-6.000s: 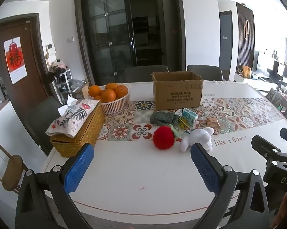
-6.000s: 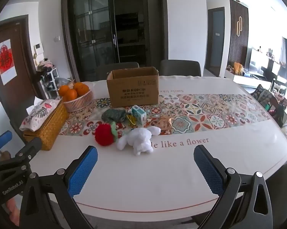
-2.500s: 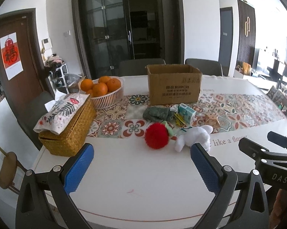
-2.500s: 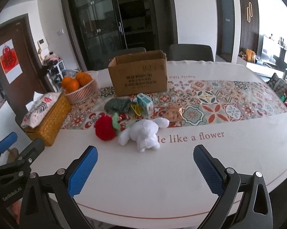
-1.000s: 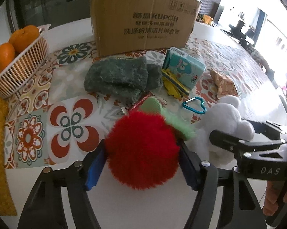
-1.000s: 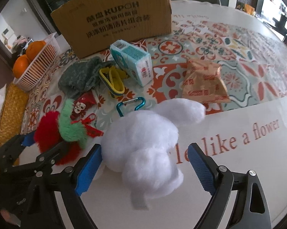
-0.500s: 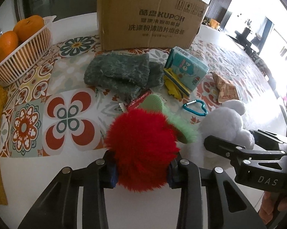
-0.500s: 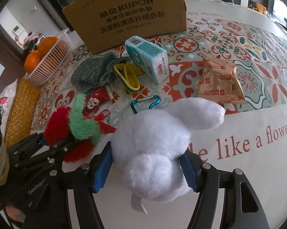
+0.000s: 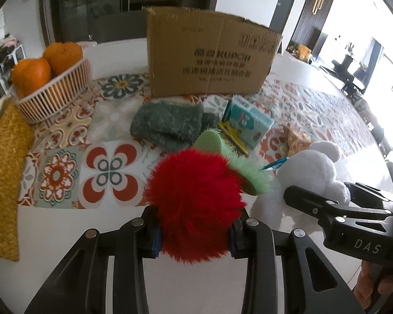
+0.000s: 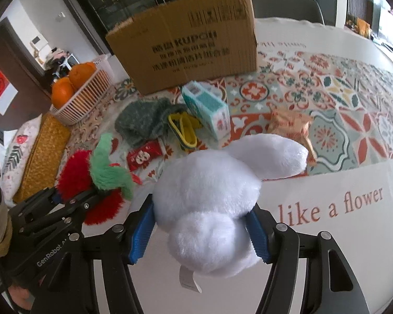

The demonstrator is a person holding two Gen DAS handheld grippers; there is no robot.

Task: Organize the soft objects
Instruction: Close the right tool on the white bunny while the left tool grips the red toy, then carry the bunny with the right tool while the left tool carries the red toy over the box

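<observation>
My left gripper (image 9: 193, 238) is shut on a red furry plush ball (image 9: 196, 204) with a green leaf, held just above the white table. My right gripper (image 10: 199, 233) is shut on a white plush rabbit (image 10: 212, 209). The rabbit also shows in the left wrist view (image 9: 311, 175), and the red plush in the right wrist view (image 10: 91, 183). A grey-green fuzzy cloth (image 9: 167, 125) lies on the patterned runner in front of an open cardboard box (image 9: 209, 57), which also shows in the right wrist view (image 10: 186, 44).
A tissue pack (image 10: 206, 110), yellow clips (image 10: 183, 128), a red packet (image 10: 144, 157) and a snack bag (image 10: 290, 125) lie on the runner. A basket of oranges (image 9: 52, 83) and a woven tissue box (image 9: 3, 167) stand at the left.
Both grippers have closed tighter on their plush toys and lifted them slightly. The view has drawn a little nearer the cardboard box.
</observation>
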